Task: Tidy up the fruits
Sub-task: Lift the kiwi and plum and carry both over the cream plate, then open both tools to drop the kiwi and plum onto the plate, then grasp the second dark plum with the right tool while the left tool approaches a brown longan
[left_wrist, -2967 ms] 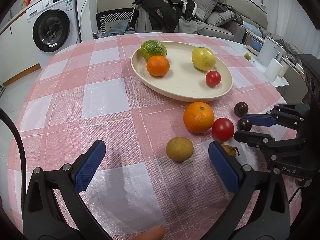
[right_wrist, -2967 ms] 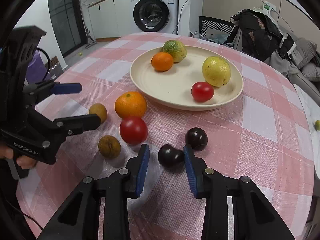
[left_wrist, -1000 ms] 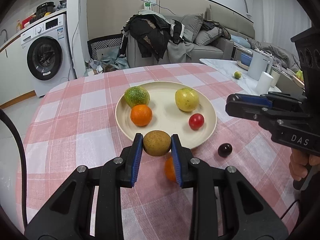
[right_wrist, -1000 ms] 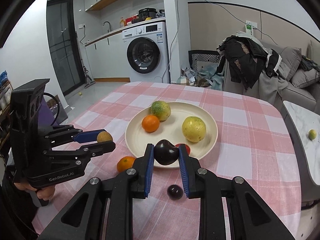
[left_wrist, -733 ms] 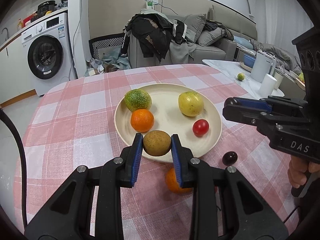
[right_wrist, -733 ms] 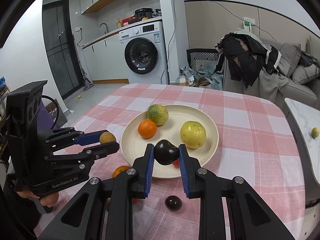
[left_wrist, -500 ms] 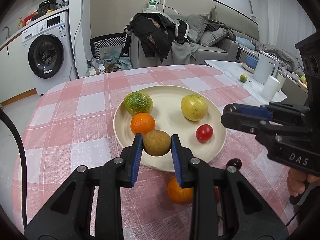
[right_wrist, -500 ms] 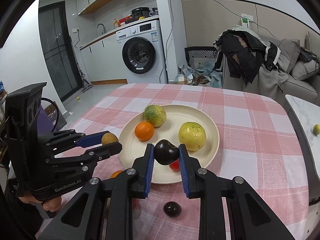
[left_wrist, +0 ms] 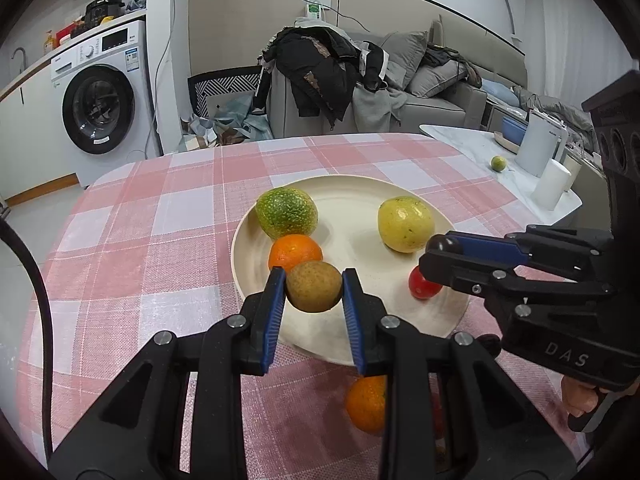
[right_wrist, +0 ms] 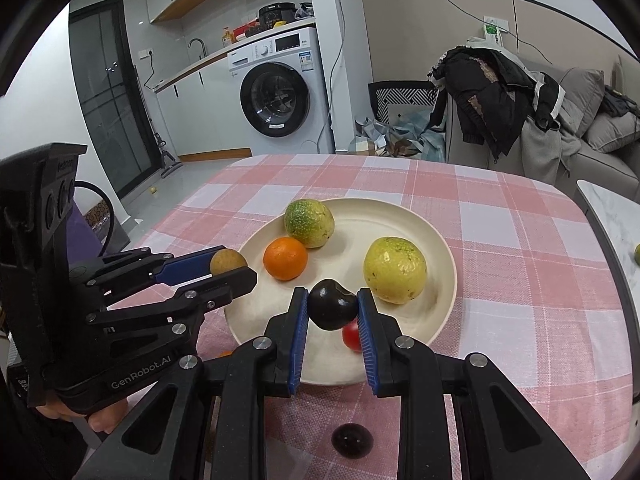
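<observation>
My left gripper (left_wrist: 314,286) is shut on a brown round fruit (left_wrist: 314,286) and holds it above the near left rim of the cream plate (left_wrist: 352,224). My right gripper (right_wrist: 332,310) is shut on a dark plum (right_wrist: 332,310) above the plate's near part (right_wrist: 400,216). The plate holds a green citrus (left_wrist: 287,212), a small orange (left_wrist: 295,252), a yellow fruit (left_wrist: 405,224) and a red tomato (left_wrist: 422,287). An orange (left_wrist: 366,402) and a second dark plum (right_wrist: 352,440) lie on the cloth in front of the plate.
The round table has a pink checked cloth (left_wrist: 160,248). A white side table (left_wrist: 520,168) with a kettle and a small green fruit stands to the right. A washing machine (left_wrist: 100,108) and a sofa with clothes (left_wrist: 340,80) stand behind.
Both grippers have moved forward and lower toward the plate with their fruits still held. The plate looks larger and closer in both views.
</observation>
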{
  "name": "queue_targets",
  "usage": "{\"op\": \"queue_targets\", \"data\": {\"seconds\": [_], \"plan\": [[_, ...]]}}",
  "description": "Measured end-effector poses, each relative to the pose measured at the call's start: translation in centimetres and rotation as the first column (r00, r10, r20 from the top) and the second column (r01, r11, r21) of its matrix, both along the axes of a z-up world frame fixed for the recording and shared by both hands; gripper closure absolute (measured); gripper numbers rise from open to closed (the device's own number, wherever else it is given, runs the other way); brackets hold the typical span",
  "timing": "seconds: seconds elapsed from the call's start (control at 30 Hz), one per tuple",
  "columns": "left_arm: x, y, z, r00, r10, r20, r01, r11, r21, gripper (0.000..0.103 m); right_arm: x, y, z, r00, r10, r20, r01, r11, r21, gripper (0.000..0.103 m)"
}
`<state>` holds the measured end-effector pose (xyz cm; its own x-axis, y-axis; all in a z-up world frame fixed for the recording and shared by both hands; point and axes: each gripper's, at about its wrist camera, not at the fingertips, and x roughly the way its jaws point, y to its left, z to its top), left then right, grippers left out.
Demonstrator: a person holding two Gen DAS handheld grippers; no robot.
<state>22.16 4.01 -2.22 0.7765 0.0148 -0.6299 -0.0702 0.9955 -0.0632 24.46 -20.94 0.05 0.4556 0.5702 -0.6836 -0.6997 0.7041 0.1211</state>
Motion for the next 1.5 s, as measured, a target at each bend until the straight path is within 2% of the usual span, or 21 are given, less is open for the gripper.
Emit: {"op": "queue_targets", "data": {"seconds": [0.67,0.77,0.8,0.87,0.9,0.93,1.03,1.07,1.1,1.13,1.2,1.5], "plan": [[0.5,0.4,-1.1,0.999,0.031,-0.017,-0.031,0.999,0.013,0.077,1.9,1.5,-2.4,0.999,-0.038,-0.033,0.037,0.999,-0.033,0.078],[-0.1,0.6,-0.6,0.999,0.033,-0.003,-0.033,0.999,0.005,0.077,1.9,1.4,-2.2,0.998,-0.044,-0.036,0.043,0.999,-0.031,0.075],[-0.4,0.6,-0.4,0.999,0.036,0.003,-0.036,0.999,0.003,0.074,1.8,1.3,-2.0,0.999,-0.046,-0.027,0.045,0.999,-0.028,0.072],[-1.0,0.7,0.1,0.998,0.068,0.018,-0.069,0.997,0.024,0.054,1.5,0.8,-1.4,0.999,-0.053,-0.004,0.053,0.998,-0.022,0.065],[-1.5,0.7,0.5,0.996,0.079,0.029,-0.08,0.996,0.031,0.033,1.3,0.5,-1.0,0.998,-0.061,0.007,0.061,0.998,-0.018,0.059],[-2.0,0.7,0.8,0.995,0.086,0.047,-0.088,0.996,0.034,0.018,1.0,0.0,-0.5,0.997,-0.069,0.02,0.069,0.998,-0.009,0.056],[-3.7,0.8,1.8,0.993,0.082,0.084,-0.084,0.996,0.021,0.012,0.3,-1.1,0.4,0.995,-0.085,0.043,0.085,0.996,0.002,0.035],[-4.2,0.8,2.1,0.993,0.077,0.086,-0.079,0.997,0.018,0.011,-0.1,-1.7,0.8,0.994,-0.092,0.052,0.092,0.996,0.004,0.021],[-4.7,0.8,2.4,0.993,0.075,0.089,-0.077,0.997,0.018,0.005,-0.3,-2.1,1.0,0.993,-0.099,0.056,0.099,0.995,0.004,0.012],[-5.2,0.7,2.6,0.992,0.074,0.098,-0.077,0.997,0.018,0.001,-0.6,-2.5,1.3,0.993,-0.105,0.061,0.105,0.994,0.006,0.009],[-6.4,0.5,3.1,0.991,0.065,0.114,-0.067,0.998,0.018,0.001,-1.2,-3.4,1.7,0.993,-0.102,0.061,0.101,0.995,0.012,0.001],[-10.0,-1.1,3.4,0.994,0.02,0.105,-0.021,1.0,0.007,0.001,-4.1,-5.6,2.2,0.996,-0.068,0.064,0.07,0.997,-0.021,0.0]]}}
